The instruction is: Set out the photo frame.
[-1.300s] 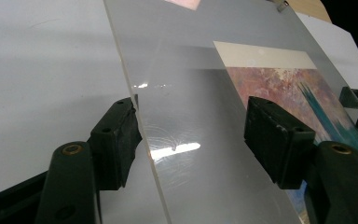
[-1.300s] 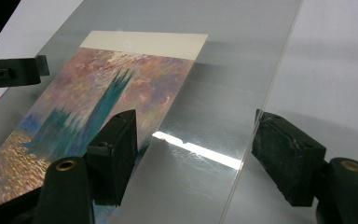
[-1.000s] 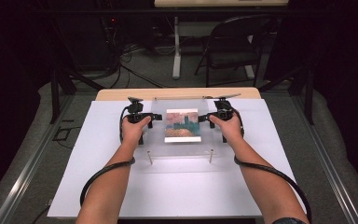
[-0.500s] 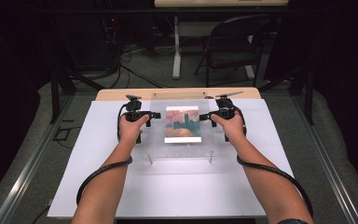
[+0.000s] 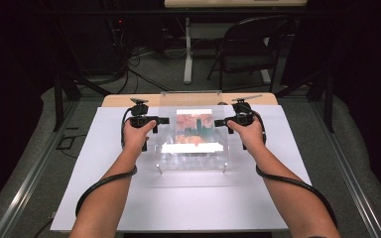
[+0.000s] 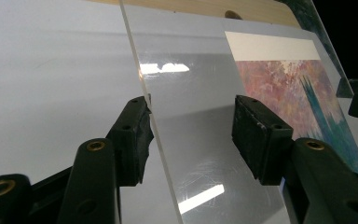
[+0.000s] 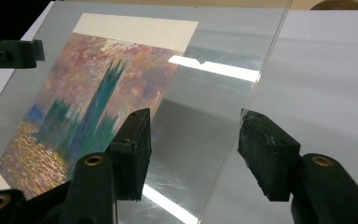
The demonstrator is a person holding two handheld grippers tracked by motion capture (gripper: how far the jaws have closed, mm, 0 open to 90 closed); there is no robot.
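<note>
A clear acrylic sheet (image 5: 193,159) lies over a painted print (image 5: 194,126) on a white board (image 5: 104,163), with small standoffs at its near corners. My left gripper (image 5: 163,119) reaches in at the sheet's left edge and my right gripper (image 5: 219,122) at its right edge. In the left gripper view the gripper (image 6: 191,135) is open, its jaws straddling the edge of the sheet (image 6: 191,84), with the print (image 6: 289,88) beyond. The right gripper (image 7: 193,140) is likewise open astride the opposite edge of the sheet (image 7: 214,46), beside the print (image 7: 98,93).
The white board rests on a wooden table (image 5: 119,100) whose far edge shows behind the sheet. A folding chair (image 5: 250,44) and a table leg (image 5: 188,54) stand on the floor beyond. Dark curtains flank both sides.
Both hands have shifted slightly away from me along the sheet's side edges. The sheet's far edge looks a little higher than before.
</note>
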